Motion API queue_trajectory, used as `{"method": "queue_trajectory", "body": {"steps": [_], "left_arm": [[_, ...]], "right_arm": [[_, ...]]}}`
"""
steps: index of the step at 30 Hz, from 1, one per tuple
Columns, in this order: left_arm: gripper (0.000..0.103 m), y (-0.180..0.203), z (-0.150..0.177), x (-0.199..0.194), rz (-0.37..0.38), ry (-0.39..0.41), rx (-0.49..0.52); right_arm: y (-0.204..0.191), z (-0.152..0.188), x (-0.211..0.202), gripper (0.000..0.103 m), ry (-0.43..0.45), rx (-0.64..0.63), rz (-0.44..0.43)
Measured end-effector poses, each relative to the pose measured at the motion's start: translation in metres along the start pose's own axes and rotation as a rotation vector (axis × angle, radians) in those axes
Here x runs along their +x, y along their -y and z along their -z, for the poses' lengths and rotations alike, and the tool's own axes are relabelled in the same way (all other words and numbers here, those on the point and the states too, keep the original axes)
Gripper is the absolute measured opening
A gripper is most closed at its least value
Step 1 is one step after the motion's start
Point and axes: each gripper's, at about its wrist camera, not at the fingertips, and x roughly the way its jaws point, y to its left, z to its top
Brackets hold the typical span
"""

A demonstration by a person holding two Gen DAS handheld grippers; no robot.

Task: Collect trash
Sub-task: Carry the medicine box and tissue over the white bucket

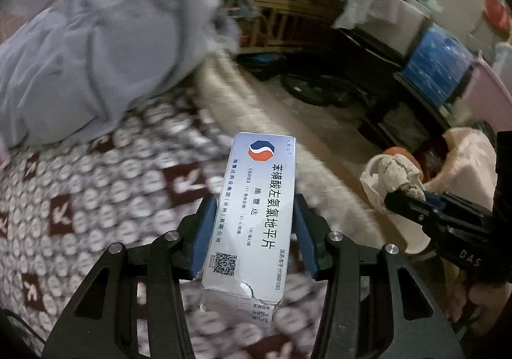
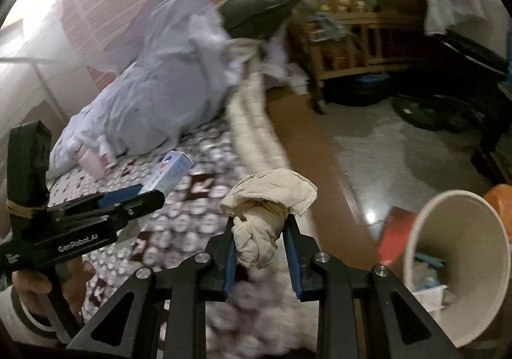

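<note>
A pale blue medicine box with printed characters and a torn near end stands between the blue pads of my left gripper, which is shut on it above the patterned bedspread. My right gripper is shut on a crumpled beige tissue wad, held over the bed's edge. In the left wrist view the right gripper shows at the right with the tissue. The right wrist view shows the left gripper with the box at the left. A white bin with trash inside stands at the lower right.
A heap of pale blue bedding lies on the bed. Beyond the bed's edge is brown and grey floor, a wooden cot, a dark cabinet with stacked boxes and an orange object next to the bin.
</note>
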Motion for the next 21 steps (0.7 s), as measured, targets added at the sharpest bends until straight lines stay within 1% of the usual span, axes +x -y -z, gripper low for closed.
{"method": "queue_trajectory", "body": {"steps": [4, 13, 21], "left_arm": [[0.046, 0.031, -0.005, 0.011, 0.018, -0.012, 0.053], [0.046, 0.095, -0.014, 0.036, 0.054, -0.031, 0.159], [0.046, 0.138, -0.019, 0.057, 0.075, -0.056, 0.222]], "right_arm": [[0.037, 0.007, -0.017, 0.026, 0.016, 0.055, 0.044], [0.1, 0.021, -0.048, 0.026, 0.046, 0.158, 0.131], [0.142, 0.036, -0.063, 0.026, 0.051, 0.228, 0.186]]}}
